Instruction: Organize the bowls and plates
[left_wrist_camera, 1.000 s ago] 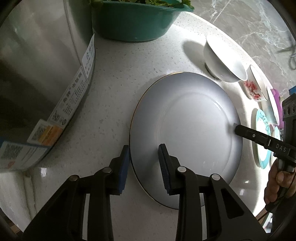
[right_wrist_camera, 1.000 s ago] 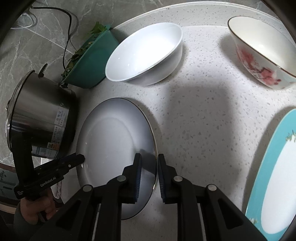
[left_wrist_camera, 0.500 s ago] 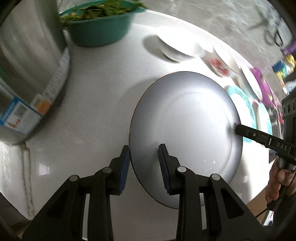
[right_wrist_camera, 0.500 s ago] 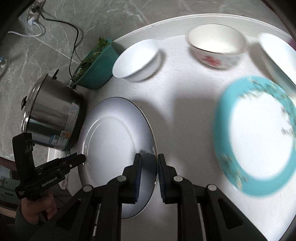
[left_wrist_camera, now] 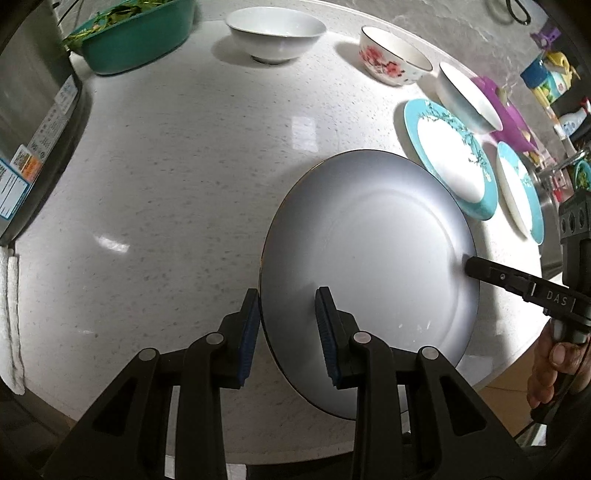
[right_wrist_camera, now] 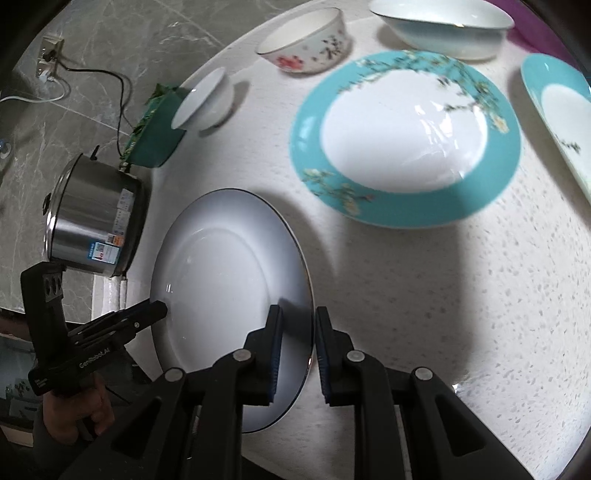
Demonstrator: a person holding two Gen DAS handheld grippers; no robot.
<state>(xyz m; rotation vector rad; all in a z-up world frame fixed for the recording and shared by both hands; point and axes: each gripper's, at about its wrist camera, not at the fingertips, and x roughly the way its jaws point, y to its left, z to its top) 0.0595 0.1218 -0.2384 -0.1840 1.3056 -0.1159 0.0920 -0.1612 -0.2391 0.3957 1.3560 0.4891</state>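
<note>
A large white plate with a thin gold rim [left_wrist_camera: 369, 266] [right_wrist_camera: 225, 295] hangs above the speckled counter, carried from both sides. My left gripper [left_wrist_camera: 286, 328] is shut on its left rim, and my right gripper [right_wrist_camera: 297, 350] is shut on its right rim. The right gripper's fingers [left_wrist_camera: 491, 275] show at the plate's far edge in the left wrist view; the left gripper's fingers [right_wrist_camera: 147, 314] show likewise in the right wrist view. Just ahead lies a teal-rimmed plate [left_wrist_camera: 448, 158] [right_wrist_camera: 406, 136], with a second teal plate [left_wrist_camera: 519, 188] [right_wrist_camera: 561, 114] beyond it.
At the back of the counter stand a plain white bowl [left_wrist_camera: 275, 33] [right_wrist_camera: 203, 101], a flowered bowl [left_wrist_camera: 393, 55] [right_wrist_camera: 306, 40] and another white bowl [left_wrist_camera: 467, 98] [right_wrist_camera: 443, 26]. A green basin of greens [left_wrist_camera: 136, 37] and a steel pot [left_wrist_camera: 33, 110] [right_wrist_camera: 92, 218] stand at the left.
Both grippers have carried the plate sideways, away from the steel pot and toward the teal plates. The pot has slid to the edge of view and the teal plates have come close.
</note>
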